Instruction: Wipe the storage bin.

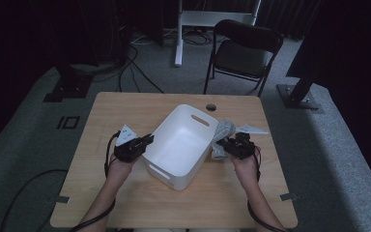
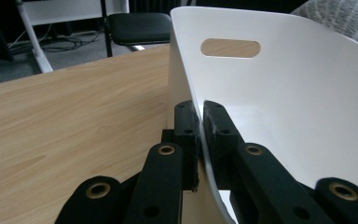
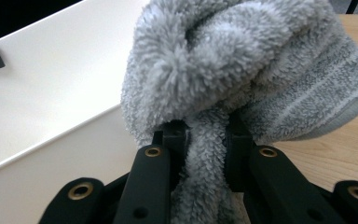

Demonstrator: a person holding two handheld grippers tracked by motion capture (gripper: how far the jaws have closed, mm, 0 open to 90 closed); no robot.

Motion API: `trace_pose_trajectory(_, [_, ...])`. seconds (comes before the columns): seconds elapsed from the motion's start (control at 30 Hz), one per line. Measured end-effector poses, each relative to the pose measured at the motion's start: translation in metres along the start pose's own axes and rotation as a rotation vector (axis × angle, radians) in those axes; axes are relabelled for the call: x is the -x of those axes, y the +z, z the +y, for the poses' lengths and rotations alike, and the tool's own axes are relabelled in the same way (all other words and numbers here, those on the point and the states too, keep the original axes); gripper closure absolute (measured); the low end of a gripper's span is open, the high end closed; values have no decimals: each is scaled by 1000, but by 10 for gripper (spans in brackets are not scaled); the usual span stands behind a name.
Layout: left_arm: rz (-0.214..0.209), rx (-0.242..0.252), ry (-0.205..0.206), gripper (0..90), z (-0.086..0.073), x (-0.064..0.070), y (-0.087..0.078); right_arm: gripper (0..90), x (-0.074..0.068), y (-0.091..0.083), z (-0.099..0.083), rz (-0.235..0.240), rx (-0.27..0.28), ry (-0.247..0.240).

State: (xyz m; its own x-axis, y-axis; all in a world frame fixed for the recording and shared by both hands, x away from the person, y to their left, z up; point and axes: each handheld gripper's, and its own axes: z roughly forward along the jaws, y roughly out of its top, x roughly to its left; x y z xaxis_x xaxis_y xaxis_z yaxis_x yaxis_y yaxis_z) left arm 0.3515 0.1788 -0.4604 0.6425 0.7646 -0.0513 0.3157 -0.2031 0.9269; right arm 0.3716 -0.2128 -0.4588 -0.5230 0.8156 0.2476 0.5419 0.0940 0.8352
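Apparently mid-loading: left gripper [image 2: 199, 116] clamped on the near wall of the white tub [image 1: 182, 145], steadying it; right gripper [image 3: 205, 135] clenched on a fluffy grey sock [image 3: 242, 70], just right of the tub. Next, probably: lifted over the rim, then released inside.

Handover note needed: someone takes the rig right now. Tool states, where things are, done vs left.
Left tool: shut on the near side wall of the white plastic bin with slot handles, steadying it on the light wooden table.
Right tool: shut on the grey fluffy striped towel, bunched just outside the bin's right wall, near its rim.
Done: bin pinned, towel gripped.
Left: the towel is not yet in the bin; likely carry it over the rim, drop it inside, then release both tools.
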Motion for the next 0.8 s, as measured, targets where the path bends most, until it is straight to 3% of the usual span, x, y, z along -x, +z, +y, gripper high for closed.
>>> trace_pose_trajectory(0.27, [-10, 5, 11, 844, 0, 1, 1, 765, 1, 9, -3, -19, -20, 3])
trace_pose_trajectory(0.8, [0, 9, 4, 842, -1, 2, 1, 765, 22, 45, -37, -37, -151, 69])
